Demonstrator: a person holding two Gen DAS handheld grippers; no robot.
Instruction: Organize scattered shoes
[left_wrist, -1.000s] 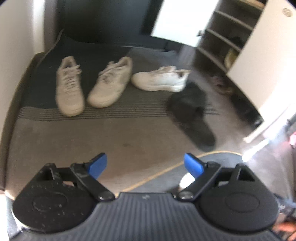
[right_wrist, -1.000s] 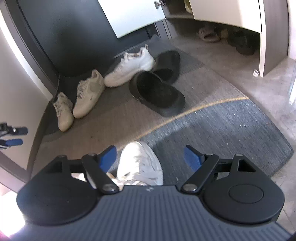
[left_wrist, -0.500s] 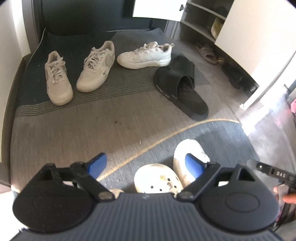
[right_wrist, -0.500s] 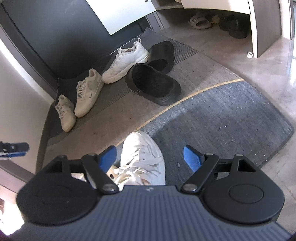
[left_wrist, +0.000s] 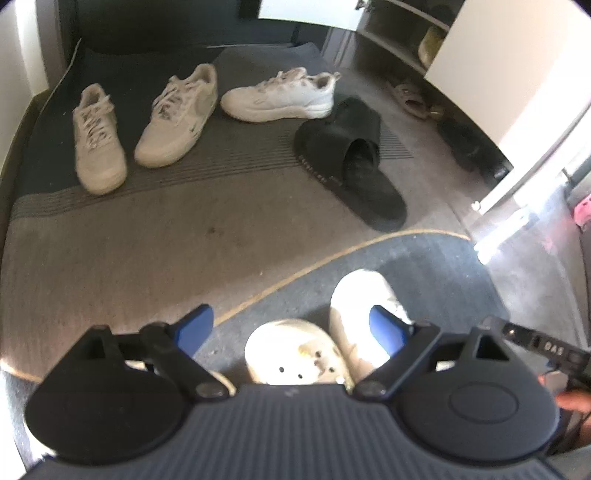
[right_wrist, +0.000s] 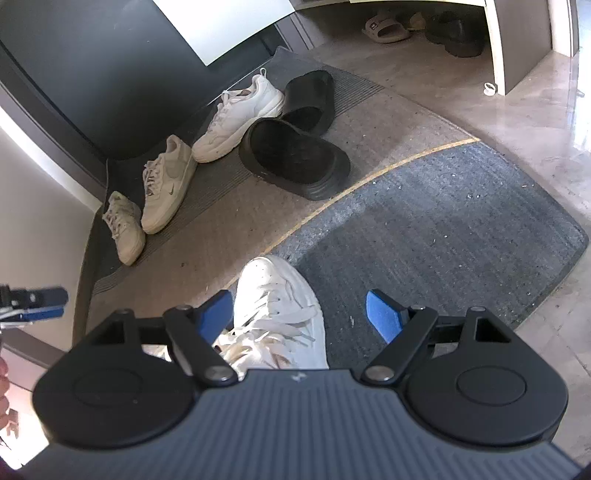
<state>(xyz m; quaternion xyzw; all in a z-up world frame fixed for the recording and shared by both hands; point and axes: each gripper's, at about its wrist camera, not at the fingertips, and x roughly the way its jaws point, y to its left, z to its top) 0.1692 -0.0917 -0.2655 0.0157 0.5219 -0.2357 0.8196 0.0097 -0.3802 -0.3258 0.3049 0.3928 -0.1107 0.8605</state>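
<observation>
A two-tone entry mat (left_wrist: 129, 258) carries the shoes in a loose far line, apparently kicked off there: two beige sneakers (left_wrist: 144, 125) far left, a white sneaker (left_wrist: 280, 96) lying crosswise, black slides (left_wrist: 351, 162) askew. The left claw (left_wrist: 291, 328) and right claw (right_wrist: 303, 308) hang wide and empty. A near white sneaker (right_wrist: 280, 306) is cut off below.

Right gripper (right_wrist: 301, 314) spread wide over a white laced sneaker (right_wrist: 279, 314) at the mat's (right_wrist: 443, 229) near edge, nothing gripped. Two black slides (right_wrist: 295, 158) mid-mat, white trainer (right_wrist: 240, 114) and two beige sneakers (right_wrist: 166, 184) along far-left edge.
</observation>
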